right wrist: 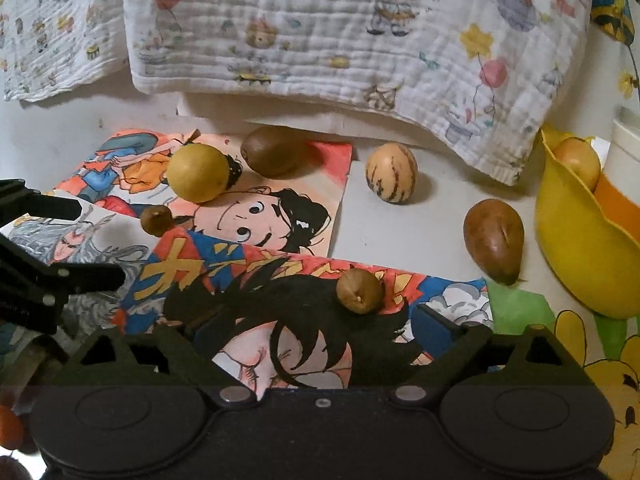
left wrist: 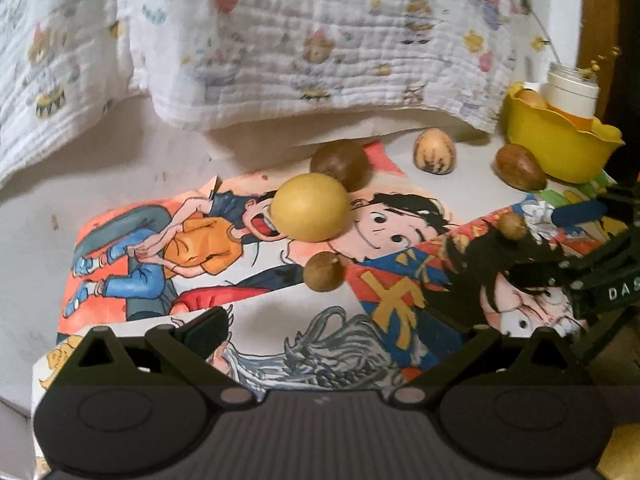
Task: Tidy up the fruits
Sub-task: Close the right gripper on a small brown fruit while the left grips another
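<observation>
A white muslin blanket (right wrist: 320,40) printed with small cartoon figures is hanging down at the back, its hem reaching the white tabletop (right wrist: 400,232). Overlapping cartoon drawings (right wrist: 280,220) are lying flat on that surface. A white jar (left wrist: 572,90) holding yellow-flowered sprigs is standing at the far right, behind a bowl.

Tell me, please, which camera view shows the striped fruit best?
The right wrist view: there the striped fruit is larger and sharper, its dark streaks distinct, standing alone on the white table. In the left wrist view the same fruit is smaller, farther away and somewhat blurred.
</observation>
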Tool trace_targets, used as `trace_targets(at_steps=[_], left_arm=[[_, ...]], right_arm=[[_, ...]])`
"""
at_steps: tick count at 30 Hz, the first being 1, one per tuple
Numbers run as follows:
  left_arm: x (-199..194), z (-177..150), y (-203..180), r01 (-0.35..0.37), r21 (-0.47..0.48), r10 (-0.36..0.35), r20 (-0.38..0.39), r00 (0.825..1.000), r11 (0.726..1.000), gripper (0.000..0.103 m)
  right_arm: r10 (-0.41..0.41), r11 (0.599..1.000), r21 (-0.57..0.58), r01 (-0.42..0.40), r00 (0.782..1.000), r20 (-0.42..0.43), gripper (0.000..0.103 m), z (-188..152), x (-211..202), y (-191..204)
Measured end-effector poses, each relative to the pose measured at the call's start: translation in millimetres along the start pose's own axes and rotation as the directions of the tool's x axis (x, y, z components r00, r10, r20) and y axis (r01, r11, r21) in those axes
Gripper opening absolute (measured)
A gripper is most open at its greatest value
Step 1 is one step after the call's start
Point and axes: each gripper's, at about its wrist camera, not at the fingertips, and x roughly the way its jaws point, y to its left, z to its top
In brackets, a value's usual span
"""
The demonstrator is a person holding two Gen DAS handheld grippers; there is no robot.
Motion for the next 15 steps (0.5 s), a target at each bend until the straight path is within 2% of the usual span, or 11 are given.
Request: trace_targets(at_steps=[6, 15], left_arm=[[13, 4, 8, 0.013, -0.056, -0.013, 0.009, 1.000, 0.998, 0.102], [29, 10, 8, 0.038, -0.117, -0.039, -0.008, 0.999, 0.992, 0.086]], right_arm=[[-0.007, 0.999, 0.031, 0.007, 1.000, -0.001, 0.083, 1, 13, -3], [-0.002, 0.996, 0.092, 0.001, 1.000, 0.004, 0.066, 4, 23, -4]])
